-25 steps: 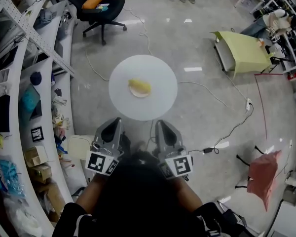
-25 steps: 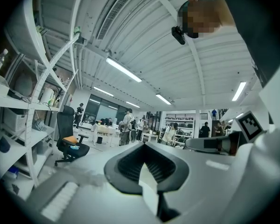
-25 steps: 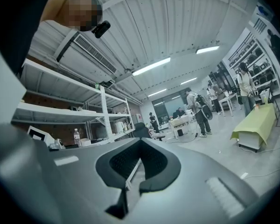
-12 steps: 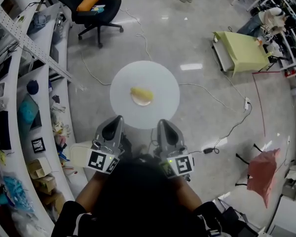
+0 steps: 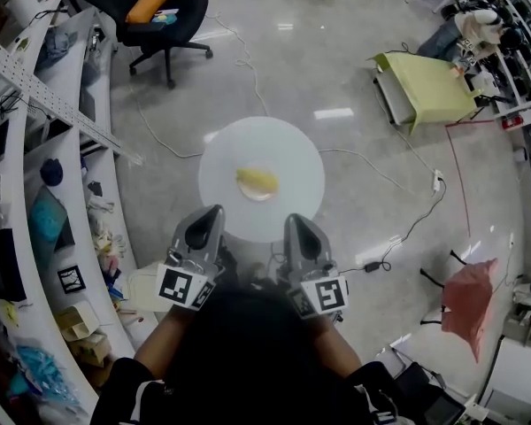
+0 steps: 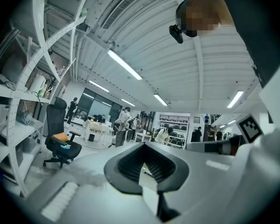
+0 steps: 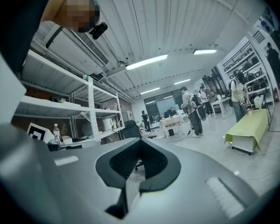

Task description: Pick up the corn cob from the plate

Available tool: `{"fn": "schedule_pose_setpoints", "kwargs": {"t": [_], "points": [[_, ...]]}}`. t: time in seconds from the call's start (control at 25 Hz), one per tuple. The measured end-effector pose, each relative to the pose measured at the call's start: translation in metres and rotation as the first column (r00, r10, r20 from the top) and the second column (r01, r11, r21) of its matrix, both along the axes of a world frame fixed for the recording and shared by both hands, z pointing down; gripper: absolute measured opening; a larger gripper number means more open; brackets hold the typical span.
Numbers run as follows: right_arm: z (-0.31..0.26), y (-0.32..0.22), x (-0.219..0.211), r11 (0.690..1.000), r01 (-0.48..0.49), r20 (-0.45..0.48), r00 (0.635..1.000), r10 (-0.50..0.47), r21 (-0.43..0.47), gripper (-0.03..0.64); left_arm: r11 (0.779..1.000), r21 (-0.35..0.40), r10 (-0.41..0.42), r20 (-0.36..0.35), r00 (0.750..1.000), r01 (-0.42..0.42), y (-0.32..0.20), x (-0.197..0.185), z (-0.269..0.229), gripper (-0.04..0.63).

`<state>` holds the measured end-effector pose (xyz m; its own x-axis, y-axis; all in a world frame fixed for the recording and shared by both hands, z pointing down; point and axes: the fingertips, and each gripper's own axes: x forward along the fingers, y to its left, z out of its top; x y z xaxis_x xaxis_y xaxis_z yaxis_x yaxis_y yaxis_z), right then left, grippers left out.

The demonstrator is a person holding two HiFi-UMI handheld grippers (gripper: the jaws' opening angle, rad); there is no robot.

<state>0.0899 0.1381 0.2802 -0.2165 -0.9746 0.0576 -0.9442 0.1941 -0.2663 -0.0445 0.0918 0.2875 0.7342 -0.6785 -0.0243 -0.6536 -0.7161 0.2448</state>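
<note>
1. Nearest, low in the head view: left gripper (image 5: 207, 216), jaws pressed together with nothing between them.
2. Beside it: right gripper (image 5: 294, 223), likewise closed tight and empty.
3. Just beyond both tips: near edge of a round table (image 5: 288, 149).
4. On a plate (image 5: 252, 194) near the table's middle: corn cob (image 5: 257, 181), lying flat, apart from both grippers.
5. Farther off on the floor: chair (image 5: 164, 11) at upper left, green cart (image 5: 429, 87) at upper right.
</note>
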Motion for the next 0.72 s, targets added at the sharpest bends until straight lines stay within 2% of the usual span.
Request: {"fn": "schedule_pose_setpoints", "kwargs": {"t": [0.36, 0.72], "points": [[0.002, -0.033, -0.012, 0.997, -0.082, -0.023, 0.996, 0.082, -0.014, 0.008, 0.998, -0.014, 0.063, -0.004, 0.998, -0.063, -0.039, -0.018, 0.006, 0.002], [0.008, -0.052, -0.008, 0.992, -0.121, -0.031, 0.992, 0.12, -0.038, 0.008, 0.995, -0.028, 0.094, -0.017, 0.995, -0.094, -0.058, -0.014, 0.007, 0.002]]}}
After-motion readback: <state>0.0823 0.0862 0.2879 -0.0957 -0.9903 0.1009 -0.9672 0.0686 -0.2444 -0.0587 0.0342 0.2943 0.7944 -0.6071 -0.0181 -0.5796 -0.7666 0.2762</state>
